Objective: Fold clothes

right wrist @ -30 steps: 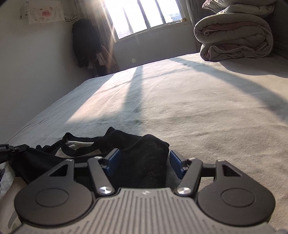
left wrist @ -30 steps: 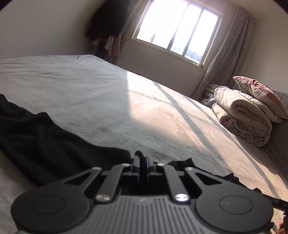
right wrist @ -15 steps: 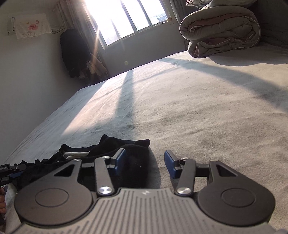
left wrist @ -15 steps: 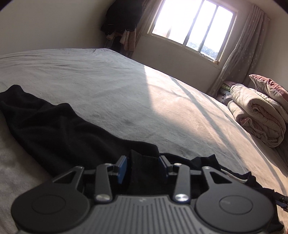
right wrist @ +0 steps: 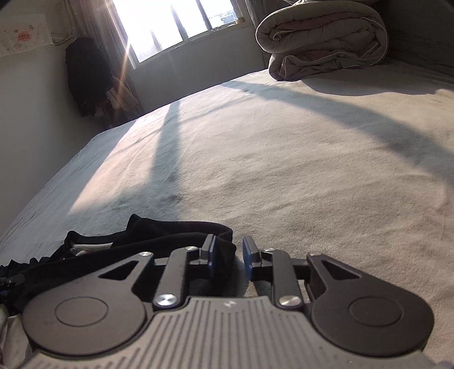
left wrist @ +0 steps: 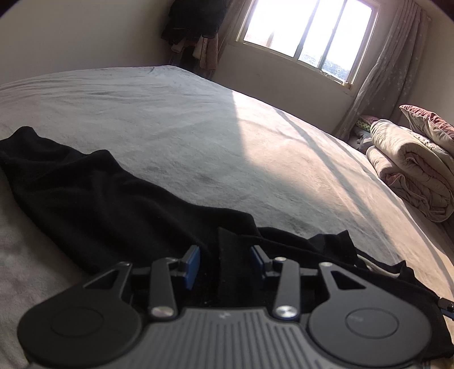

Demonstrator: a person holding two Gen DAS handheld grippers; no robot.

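Now black garment point(left wrist: 93, 195) runs lengthwise left-right (bunched at right); L gripper point(left wrist: 225, 259) opening, R gripper point(right wrist: 228, 255) closing, both ungripped.

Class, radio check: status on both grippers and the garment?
Left gripper opening, fold of black garment between jaws. Right gripper closing at garment's edge, not pinched. Bed ahead unobstructed.

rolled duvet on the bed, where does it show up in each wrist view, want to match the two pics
Left wrist view: the rolled duvet lies at the right edge, halfway up, below the curtain.
Right wrist view: the rolled duvet sits at the top, right of centre, at the far end of the bed.
Shared landmark: the bright window, left of the duvet in both views.
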